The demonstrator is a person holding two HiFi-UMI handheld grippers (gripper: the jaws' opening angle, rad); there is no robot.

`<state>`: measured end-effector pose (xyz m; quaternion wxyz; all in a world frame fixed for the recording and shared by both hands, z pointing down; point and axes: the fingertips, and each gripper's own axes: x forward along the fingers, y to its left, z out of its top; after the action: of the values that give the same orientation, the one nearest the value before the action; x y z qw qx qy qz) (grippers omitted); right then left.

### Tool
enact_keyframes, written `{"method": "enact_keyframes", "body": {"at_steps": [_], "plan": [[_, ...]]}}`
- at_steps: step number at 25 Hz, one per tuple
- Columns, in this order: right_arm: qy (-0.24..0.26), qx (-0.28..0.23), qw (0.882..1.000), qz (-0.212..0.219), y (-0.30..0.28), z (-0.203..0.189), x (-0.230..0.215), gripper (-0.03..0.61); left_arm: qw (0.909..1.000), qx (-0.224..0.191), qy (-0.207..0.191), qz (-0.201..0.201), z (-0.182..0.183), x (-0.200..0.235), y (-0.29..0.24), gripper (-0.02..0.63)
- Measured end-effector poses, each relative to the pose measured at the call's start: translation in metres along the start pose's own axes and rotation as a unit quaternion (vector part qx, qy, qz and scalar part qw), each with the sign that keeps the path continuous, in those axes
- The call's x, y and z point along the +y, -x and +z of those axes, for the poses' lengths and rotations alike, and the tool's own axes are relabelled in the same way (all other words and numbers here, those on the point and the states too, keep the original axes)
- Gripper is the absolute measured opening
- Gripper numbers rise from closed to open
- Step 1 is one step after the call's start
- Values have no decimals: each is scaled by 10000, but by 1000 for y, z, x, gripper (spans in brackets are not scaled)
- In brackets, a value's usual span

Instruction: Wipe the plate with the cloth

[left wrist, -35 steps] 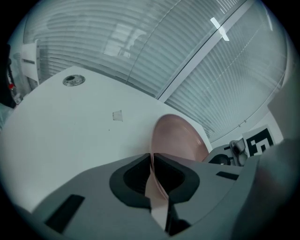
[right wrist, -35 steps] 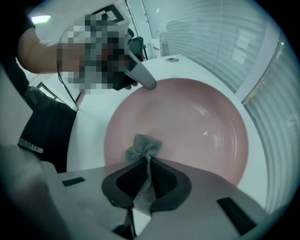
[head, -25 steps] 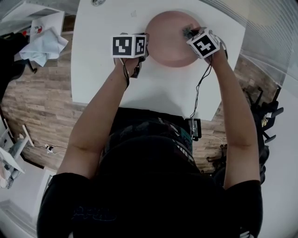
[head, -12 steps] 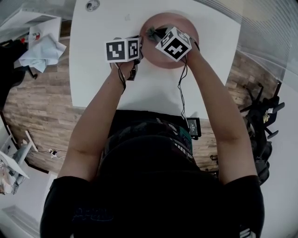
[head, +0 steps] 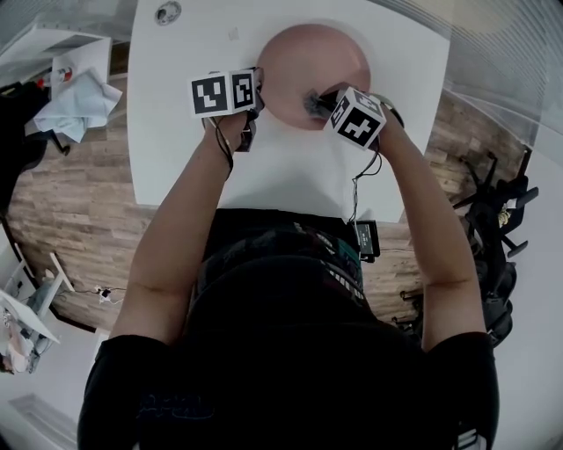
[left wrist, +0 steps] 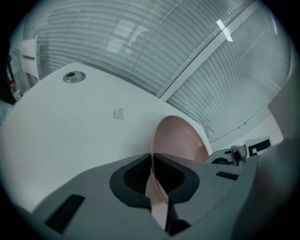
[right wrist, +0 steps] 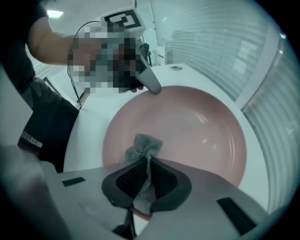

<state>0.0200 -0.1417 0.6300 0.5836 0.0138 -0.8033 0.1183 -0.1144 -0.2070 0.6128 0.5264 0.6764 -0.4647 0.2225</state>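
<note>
While the pink plate (head: 308, 53) sat upper centre on the white tabletop (head: 290, 167) | left tool (left wrist: 152, 161) clamped its left rim | right tool (right wrist: 147, 171) pinched the grey mesh cloth (right wrist: 143, 146) over its lower part | plate likely stiff, slick, breakable: hold by rim; cloth limp, light

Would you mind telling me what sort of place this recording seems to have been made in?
Probably an office or lab room rather than a kitchen: a white table with a round metal grommet set into it, slatted window blinds behind it, and wood-plank flooring.
</note>
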Motion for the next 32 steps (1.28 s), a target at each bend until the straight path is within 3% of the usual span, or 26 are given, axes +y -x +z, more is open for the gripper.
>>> {"method": "enact_keyframes", "body": {"at_steps": [3,8,12,15,18,23,28,32], "plan": [[-259,310,9992,41,10,-26,-22,37,10000,53,-49,-4,-1,-1,0,37],[-922,639,9891,-954,29,-49,-94,38,9999,110,-76,-38,0,-1,-1,37],[-1056,128,9847,-1382,26,-15,-125,37,9998,115,-176,27,-1,-1,-1,37],[-792,-173,9845,-1554,18,23,-135,37,9999,56,-120,78,0,0,-1,37],[-469,-333,9891,-1356,7,58,-124,37,9999,-22,-59,152,1,0,-1,37],[-474,-772,9909,-999,-4,86,-92,37,9995,-46,-193,265,2,-2,-2,35],[-196,-553,9968,-549,-10,68,-41,37,9988,-100,-327,360,3,-1,-2,35],[-479,-397,9964,-571,-5,42,-27,37,9987,-144,-310,369,4,1,-2,35]]}}
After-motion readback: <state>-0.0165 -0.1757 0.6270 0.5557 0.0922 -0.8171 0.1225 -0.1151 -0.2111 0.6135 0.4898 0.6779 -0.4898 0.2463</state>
